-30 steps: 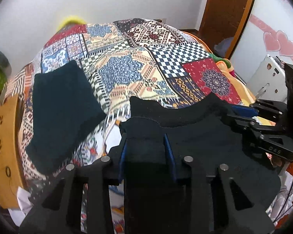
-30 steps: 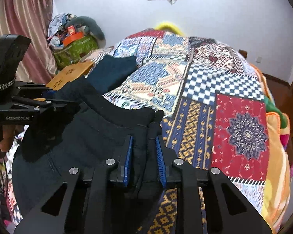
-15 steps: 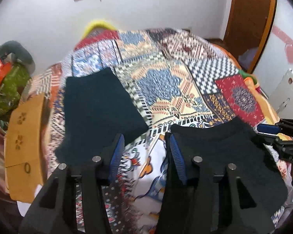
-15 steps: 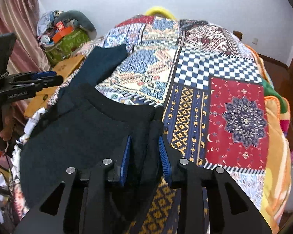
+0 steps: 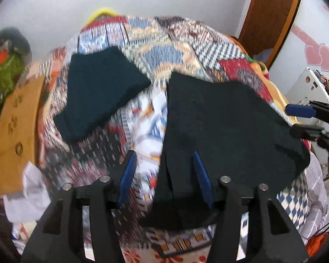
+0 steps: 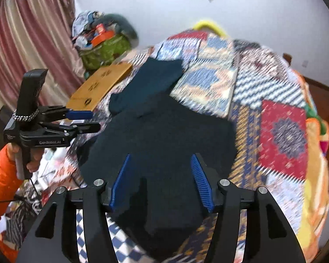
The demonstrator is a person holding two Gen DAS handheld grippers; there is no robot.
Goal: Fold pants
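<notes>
Black pants (image 5: 226,118) lie in a folded heap on the patchwork bedspread (image 5: 164,50), near the bed's front edge; they also show in the right wrist view (image 6: 164,140). My left gripper (image 5: 164,160) is open and empty, over the heap's left edge. My right gripper (image 6: 160,164) is open and empty, just above the heap's near part. Each gripper shows in the other's view, the left one (image 6: 85,121) and the right one (image 5: 300,118), both with jaws apart.
A folded dark teal garment (image 5: 98,92) lies on the bed to the left of the pants. A tan board (image 5: 15,127) sits at the bed's left side. Green bag and clutter (image 6: 103,46) stand by the curtain. A white appliance (image 5: 307,89) is on the right.
Both grippers opened and let go of the black pants, which now lie on the bed. Both grippers pulled back and up; the left one swung left.
</notes>
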